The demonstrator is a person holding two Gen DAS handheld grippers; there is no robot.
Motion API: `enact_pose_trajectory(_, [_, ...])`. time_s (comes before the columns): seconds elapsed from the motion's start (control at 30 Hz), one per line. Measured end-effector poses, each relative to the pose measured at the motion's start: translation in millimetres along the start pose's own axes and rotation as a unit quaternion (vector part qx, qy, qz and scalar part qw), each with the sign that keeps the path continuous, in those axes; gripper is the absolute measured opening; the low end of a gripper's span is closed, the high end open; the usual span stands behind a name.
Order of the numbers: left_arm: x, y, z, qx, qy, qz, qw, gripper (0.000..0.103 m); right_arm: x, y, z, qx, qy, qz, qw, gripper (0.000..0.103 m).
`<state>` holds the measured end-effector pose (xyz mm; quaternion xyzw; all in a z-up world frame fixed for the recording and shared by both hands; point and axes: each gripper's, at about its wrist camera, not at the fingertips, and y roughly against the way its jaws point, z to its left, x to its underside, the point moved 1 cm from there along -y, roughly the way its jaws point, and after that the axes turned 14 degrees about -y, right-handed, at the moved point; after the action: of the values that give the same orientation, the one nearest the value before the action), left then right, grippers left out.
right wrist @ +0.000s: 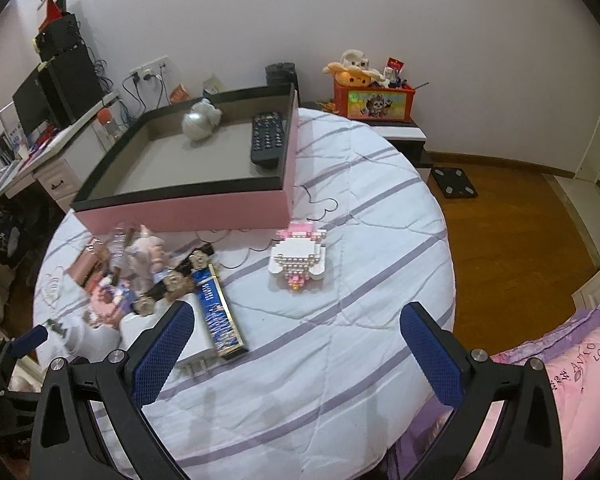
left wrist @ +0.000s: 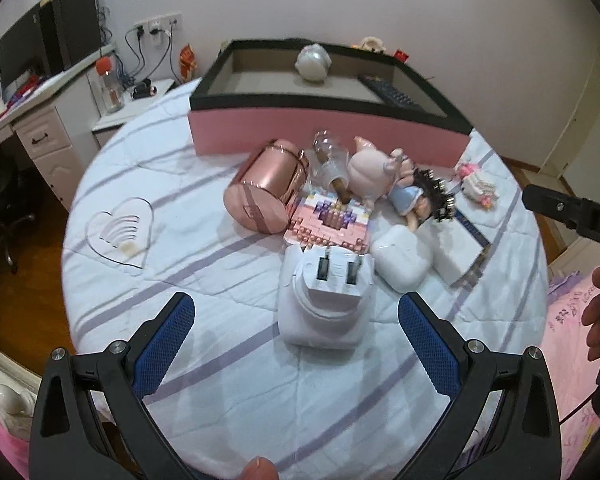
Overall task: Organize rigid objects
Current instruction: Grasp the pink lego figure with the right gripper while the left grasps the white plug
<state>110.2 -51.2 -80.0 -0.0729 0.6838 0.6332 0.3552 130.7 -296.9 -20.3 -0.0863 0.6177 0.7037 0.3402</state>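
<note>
A pink box with a black rim [left wrist: 332, 136] [right wrist: 188, 210] stands on the bed and holds a silver-white figure [left wrist: 313, 63] [right wrist: 201, 121] and a black remote [left wrist: 392, 94] [right wrist: 267, 138]. In front of it lie a rose-gold tin [left wrist: 266, 186], a clear bottle [left wrist: 332, 160], a pink pig toy [left wrist: 366, 170], a doll [left wrist: 418, 200], a pink brick build [left wrist: 328, 222], a white plug adapter [left wrist: 326, 300] and a white earbud case [left wrist: 400, 258]. My left gripper [left wrist: 296, 316] is open, just short of the adapter. My right gripper [right wrist: 298, 334] is open and empty, nearest a pink-white brick model [right wrist: 298, 258].
A blue and gold flat box [right wrist: 220, 316] lies by the clutter. The round bed has a white striped quilt [left wrist: 180, 272]. A desk with a monitor [left wrist: 28, 76] stands left, a toy-filled red box [right wrist: 374, 100] on a stand behind, wooden floor [right wrist: 512, 216] right.
</note>
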Motion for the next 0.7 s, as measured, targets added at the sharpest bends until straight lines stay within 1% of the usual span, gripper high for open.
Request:
enact_pose_trajectory(0.27, [-2, -22, 1, 0.003, -0.001, 0.012, 0.9999, 0.103, -9, -26, -4, 0.020, 0.001, 0.012, 1.000, 0.103])
enact_pose_trajectory(0.5, [-6, -30, -1, 0.000, -0.006, 0.012, 0.9999, 0.103, -15, -43, 0, 0.032, 0.011, 0.018, 0.999, 0.103])
enact_pose_trajectory(0.7, [-7, -37, -3, -0.010, -0.012, 0.004, 0.9999, 0.102, -19, -61, 5, 0.046, 0.022, 0.016, 0.999, 0.103])
